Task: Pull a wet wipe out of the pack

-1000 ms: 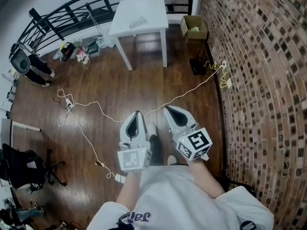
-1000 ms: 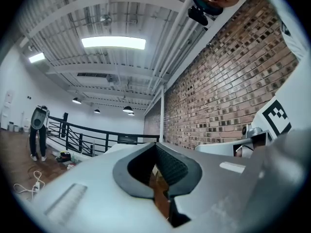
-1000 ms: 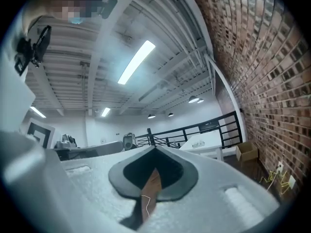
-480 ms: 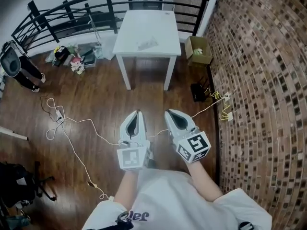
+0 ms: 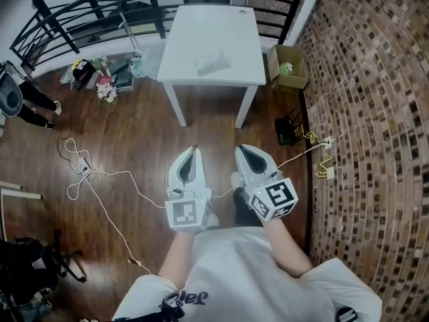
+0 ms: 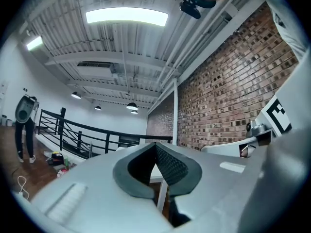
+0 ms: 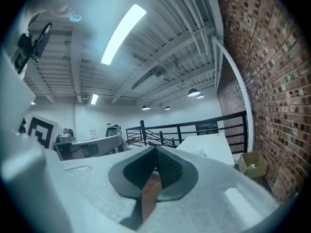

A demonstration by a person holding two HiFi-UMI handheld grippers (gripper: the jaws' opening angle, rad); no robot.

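A pale wet wipe pack (image 5: pixel 213 64) lies on a white table (image 5: pixel 201 25) at the top of the head view, well ahead of both grippers. My left gripper (image 5: pixel 194 150) and right gripper (image 5: pixel 239 149) are held side by side in front of the person's torso, over the wooden floor, pointing towards the table. Both are shut with nothing between the jaws. In the left gripper view the left gripper (image 6: pixel 156 145) has its tips together. Past the closed right gripper (image 7: pixel 156 149) in the right gripper view, the table (image 7: pixel 209 144) shows with the pack (image 7: pixel 198 153) small on top.
A brick wall (image 5: pixel 375 126) runs along the right. An open cardboard box (image 5: pixel 288 68) and a black item (image 5: pixel 285 131) sit at its foot. White cables (image 5: pixel 100 180) trail over the floor at left. A black railing (image 5: pixel 100 5) stands behind the table, with clutter (image 5: pixel 100 79) nearby.
The table and pack have drawn nearer and grown larger in the head view. Both grippers keep their place in front of the body and stay shut.
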